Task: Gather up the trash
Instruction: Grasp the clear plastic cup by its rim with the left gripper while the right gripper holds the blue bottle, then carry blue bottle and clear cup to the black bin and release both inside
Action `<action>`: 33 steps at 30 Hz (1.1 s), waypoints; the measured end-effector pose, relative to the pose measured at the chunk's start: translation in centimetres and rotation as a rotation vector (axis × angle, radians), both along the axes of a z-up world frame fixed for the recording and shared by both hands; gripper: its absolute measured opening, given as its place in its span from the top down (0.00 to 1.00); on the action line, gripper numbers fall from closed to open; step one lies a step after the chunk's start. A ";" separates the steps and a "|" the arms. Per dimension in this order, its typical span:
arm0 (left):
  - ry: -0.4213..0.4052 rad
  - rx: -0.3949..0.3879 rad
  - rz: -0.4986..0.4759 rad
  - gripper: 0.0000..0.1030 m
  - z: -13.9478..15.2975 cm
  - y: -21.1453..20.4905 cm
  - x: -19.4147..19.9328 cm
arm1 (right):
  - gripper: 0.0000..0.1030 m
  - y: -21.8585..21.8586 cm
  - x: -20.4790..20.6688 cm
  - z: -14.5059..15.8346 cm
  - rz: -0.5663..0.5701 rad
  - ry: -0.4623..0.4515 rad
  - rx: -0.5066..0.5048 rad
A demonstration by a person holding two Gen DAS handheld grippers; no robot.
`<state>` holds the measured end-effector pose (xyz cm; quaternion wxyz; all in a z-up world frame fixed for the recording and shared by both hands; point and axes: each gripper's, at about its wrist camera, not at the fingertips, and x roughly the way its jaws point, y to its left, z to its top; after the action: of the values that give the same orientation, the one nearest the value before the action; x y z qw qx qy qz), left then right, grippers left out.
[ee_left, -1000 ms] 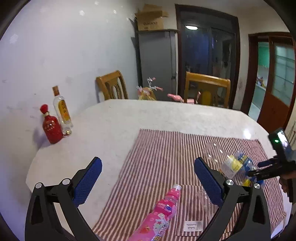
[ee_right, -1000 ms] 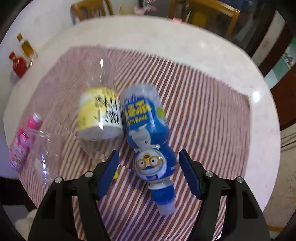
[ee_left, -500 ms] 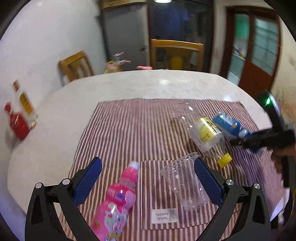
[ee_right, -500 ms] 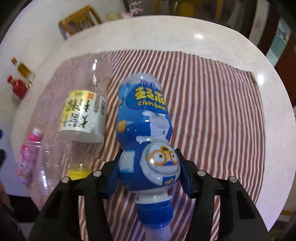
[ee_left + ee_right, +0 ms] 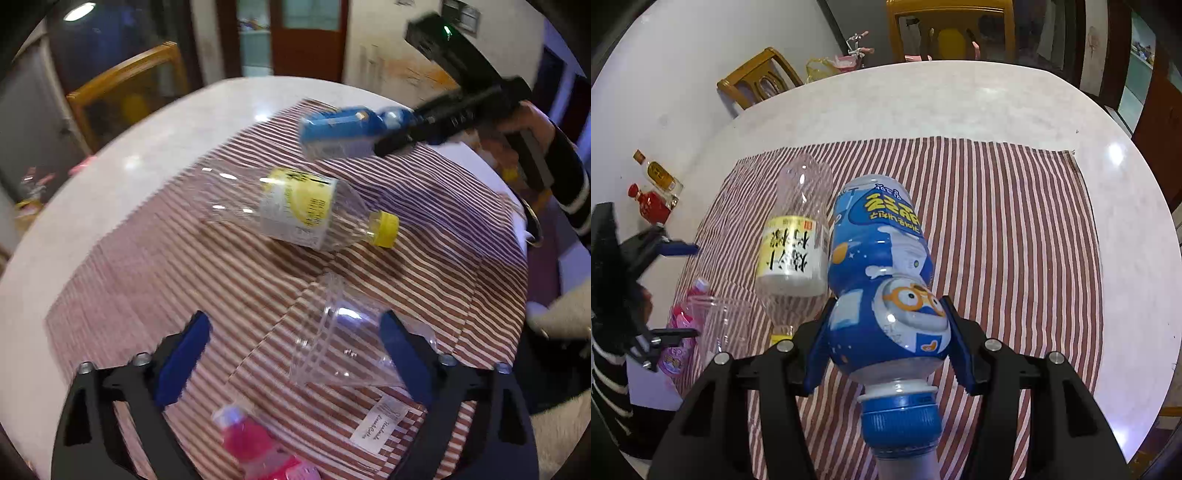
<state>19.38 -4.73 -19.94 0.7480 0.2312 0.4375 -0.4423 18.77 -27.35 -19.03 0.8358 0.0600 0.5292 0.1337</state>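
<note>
My right gripper is shut on a blue cartoon bottle and holds it above the striped cloth; it also shows in the left wrist view. My left gripper is open above a clear plastic cup lying on its side. A clear bottle with a yellow label and cap lies on the cloth. A pink bottle lies near the front edge, below the left gripper.
A round white table carries the cloth. A red bottle and a glass liquor bottle stand at its far left by the wall. Wooden chairs stand behind the table.
My right gripper closed on the blue bottle and lifted it off the cloth. My left gripper swung right and down over the clear cup, staying open.
</note>
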 end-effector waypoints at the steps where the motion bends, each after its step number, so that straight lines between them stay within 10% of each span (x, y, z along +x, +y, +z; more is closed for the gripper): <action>1: 0.057 -0.040 -0.026 0.27 -0.1 -0.1 0.6 | 0.47 -0.1 0.1 0.0 -0.003 -0.001 0.002; 15: 0.255 -0.119 -0.147 0.70 -1.5 -0.8 -2.4 | 0.47 -0.1 1.0 1.3 -0.036 -0.033 0.016; 23: 0.102 -0.130 0.148 0.93 0.5 0.3 -6.9 | 0.47 0.4 -0.5 3.5 -0.050 -0.078 0.035; 33: -0.131 -0.184 0.501 0.94 3.0 1.9 -12.8 | 0.47 2.4 -3.1 5.9 -0.056 -0.124 0.049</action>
<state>6.56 -2.87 -16.96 0.8786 0.0748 0.3897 -0.2657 15.63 -24.93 -13.10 0.8687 0.0866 0.4709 0.1265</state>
